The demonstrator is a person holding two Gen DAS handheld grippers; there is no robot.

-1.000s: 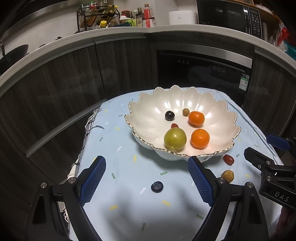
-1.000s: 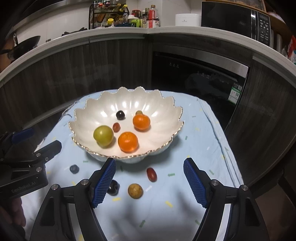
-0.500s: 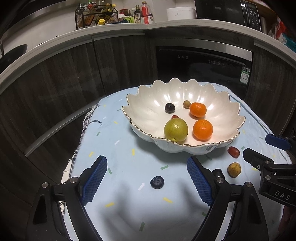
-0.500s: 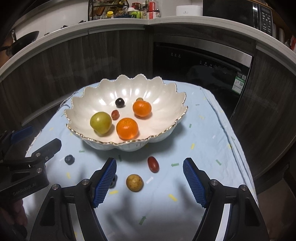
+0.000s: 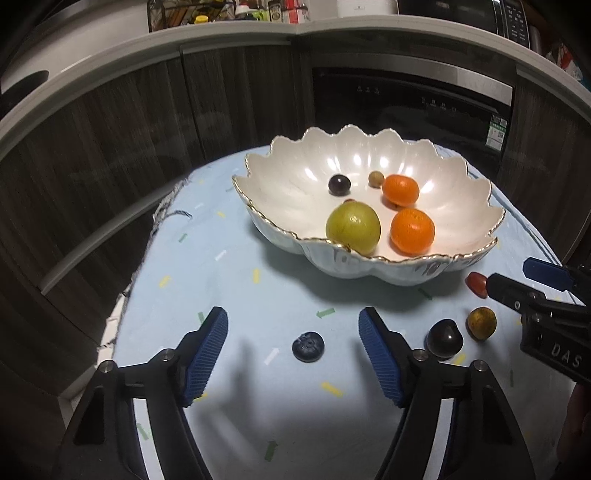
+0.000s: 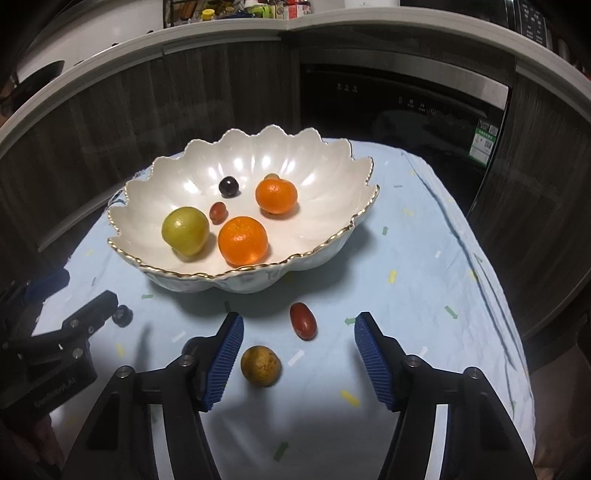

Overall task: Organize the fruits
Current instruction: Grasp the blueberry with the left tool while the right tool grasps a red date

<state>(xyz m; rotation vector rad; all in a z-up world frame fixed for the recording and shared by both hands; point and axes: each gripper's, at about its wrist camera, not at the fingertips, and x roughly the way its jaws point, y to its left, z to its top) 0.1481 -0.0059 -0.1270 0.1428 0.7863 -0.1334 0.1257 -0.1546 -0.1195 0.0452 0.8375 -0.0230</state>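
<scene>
A white scalloped bowl holds a green fruit, two oranges and several small fruits. On the blue cloth lie a blueberry, a dark grape, a yellow-brown fruit and a red fruit. My left gripper is open, low over the blueberry. My right gripper is open, with the yellow-brown and red fruits between its fingers; the dark grape is mostly hidden behind its left finger.
The cloth-covered table drops off at left and right. Dark cabinets and an oven stand behind it. A counter with bottles runs along the top. Each gripper shows at the edge of the other's view.
Both grippers have dropped lower and moved forward toward the loose fruits on the cloth. Both stay open. No fruit has moved.
</scene>
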